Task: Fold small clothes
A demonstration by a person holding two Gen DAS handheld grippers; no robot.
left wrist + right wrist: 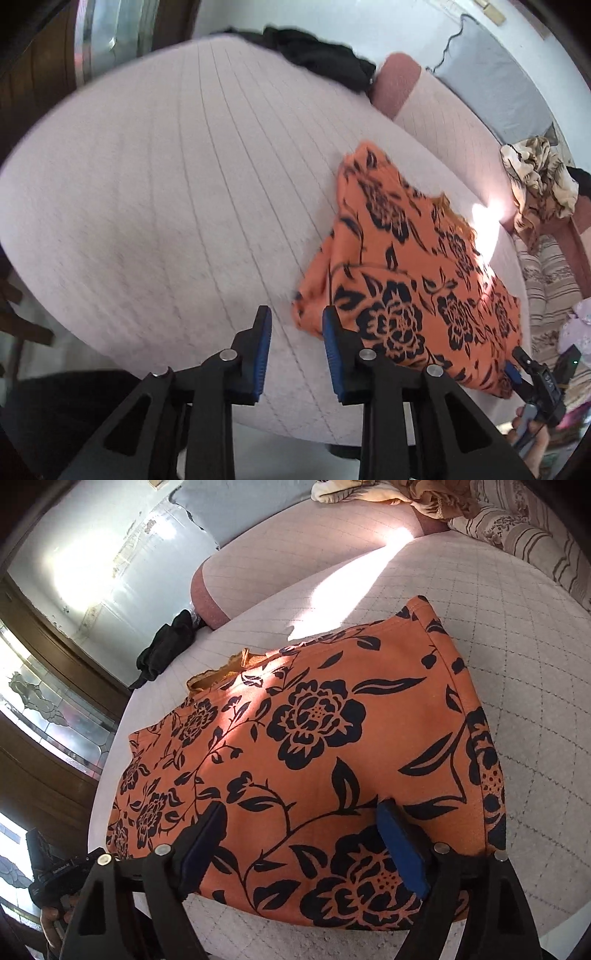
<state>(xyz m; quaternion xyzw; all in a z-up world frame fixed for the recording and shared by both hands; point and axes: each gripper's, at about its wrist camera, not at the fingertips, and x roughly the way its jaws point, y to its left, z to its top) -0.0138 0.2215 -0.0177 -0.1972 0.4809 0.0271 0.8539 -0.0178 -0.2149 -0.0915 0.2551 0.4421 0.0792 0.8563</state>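
Note:
An orange garment with black flowers (406, 280) lies folded flat on the pale quilted bed (147, 184), near its front edge. My left gripper (296, 314) hovers at the garment's left corner, its blue pads a narrow gap apart with only the bed showing between them. In the right wrist view the orange garment (314, 738) fills the middle. My right gripper (302, 805) stands wide open over its near edge, and neither pad pinches the cloth. The right gripper (521, 365) also shows at the garment's right corner in the left wrist view, and the left gripper (74, 867) sits at the lower left of the right wrist view.
A black garment (317, 55) lies crumpled at the bed's far side. A beige patterned cloth (539, 177) and a striped pillow (550, 280) sit at the right. A grey pillow (491, 85) leans on the wall. A wooden door with glass (55, 709) stands beyond the bed.

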